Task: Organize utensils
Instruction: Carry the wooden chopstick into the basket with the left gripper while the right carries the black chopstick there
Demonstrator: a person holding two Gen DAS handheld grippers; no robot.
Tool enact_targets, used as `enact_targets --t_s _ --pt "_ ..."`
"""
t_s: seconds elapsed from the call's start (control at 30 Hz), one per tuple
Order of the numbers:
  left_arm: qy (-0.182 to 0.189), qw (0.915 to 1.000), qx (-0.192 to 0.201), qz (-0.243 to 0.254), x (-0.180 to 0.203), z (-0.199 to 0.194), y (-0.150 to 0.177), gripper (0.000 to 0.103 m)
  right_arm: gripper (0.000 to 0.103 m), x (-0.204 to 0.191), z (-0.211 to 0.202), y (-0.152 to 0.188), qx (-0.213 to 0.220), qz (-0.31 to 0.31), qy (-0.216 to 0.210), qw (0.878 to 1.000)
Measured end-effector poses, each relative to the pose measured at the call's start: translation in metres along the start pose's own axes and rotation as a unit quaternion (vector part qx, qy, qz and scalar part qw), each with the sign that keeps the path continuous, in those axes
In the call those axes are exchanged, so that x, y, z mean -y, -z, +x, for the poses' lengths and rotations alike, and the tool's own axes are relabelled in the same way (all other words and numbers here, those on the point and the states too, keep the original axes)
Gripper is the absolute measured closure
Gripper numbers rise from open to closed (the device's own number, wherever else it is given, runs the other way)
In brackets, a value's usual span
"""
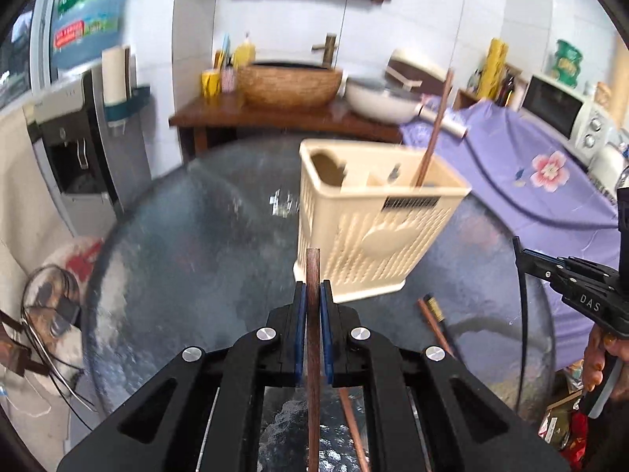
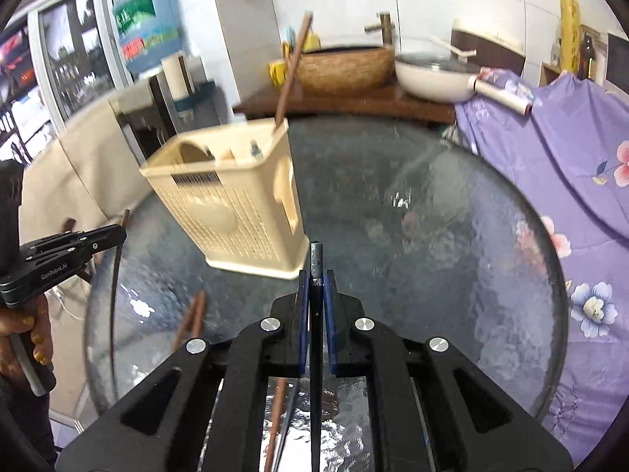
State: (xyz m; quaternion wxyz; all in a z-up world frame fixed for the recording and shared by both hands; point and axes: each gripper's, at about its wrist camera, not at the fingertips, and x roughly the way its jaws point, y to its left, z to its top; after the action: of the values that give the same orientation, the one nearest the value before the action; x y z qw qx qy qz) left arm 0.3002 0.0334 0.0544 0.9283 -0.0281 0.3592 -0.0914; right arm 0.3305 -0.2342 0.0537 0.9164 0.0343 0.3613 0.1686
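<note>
Standing on the round glass desk point(image 1: 165, 244), the cream utensil holder point(image 1: 365, 228) has one brown chopstick point(image 1: 434, 129) inside. Left gripper point(image 1: 313, 295) jaws pinch another brown chopstick point(image 1: 313, 271); right gripper point(image 2: 315, 287) jaws pinch a dark chopstick point(image 2: 315, 259).

Both cameras sit just behind their own fingers and look forward and slightly down over the round glass table point(image 1: 165, 236). The left wrist view faces the cream utensil holder point(image 1: 373, 220) from its near left side; the right wrist view sees the utensil holder point(image 2: 232, 204) from the near right. Both views share the holder, the table and the far wooden counter point(image 1: 275, 116).
</note>
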Motion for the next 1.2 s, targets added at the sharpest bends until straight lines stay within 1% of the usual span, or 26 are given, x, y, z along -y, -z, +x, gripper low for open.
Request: enact_targets --t_s 0.23,0.4,0.63,0.8,0.93,1.03,1.2 --pt "0.013 0.9989 0.040 0.022 0.017 -0.043 -0.011 0.096 0.095 -0.013 -0.052 -0.014 0.034 -0.014 -0.028 0.999" --pt "0.018 0.9978 0.057 0.030 0.025 -0.059 -0.014 0.096 0.095 -0.027 -0.075 -0.021 0.053 -0.031 -0.037 0.997" --pt "0.025 0.9968 0.067 0.038 0.031 -0.065 -0.016 0.096 0.095 -0.040 -0.085 -0.033 0.065 -0.051 -0.037 0.996" --pt "0.027 0.9953 0.084 0.040 0.035 -0.078 -0.029 0.096 0.095 -0.049 -0.094 -0.047 0.079 -0.054 -0.046 0.994" --pt "0.045 0.9946 0.089 0.030 0.036 -0.081 -0.041 0.096 0.095 -0.054 -0.097 -0.062 0.088 -0.057 -0.057 0.993" --pt "0.051 0.9942 0.091 0.027 0.038 -0.081 -0.050 0.096 0.095 -0.059 -0.098 -0.076 0.088 -0.061 -0.065 0.992" --pt "0.069 0.9918 0.106 0.019 0.043 -0.091 -0.074 0.096 0.095 -0.064 -0.103 -0.101 0.090 -0.057 -0.079 0.991"
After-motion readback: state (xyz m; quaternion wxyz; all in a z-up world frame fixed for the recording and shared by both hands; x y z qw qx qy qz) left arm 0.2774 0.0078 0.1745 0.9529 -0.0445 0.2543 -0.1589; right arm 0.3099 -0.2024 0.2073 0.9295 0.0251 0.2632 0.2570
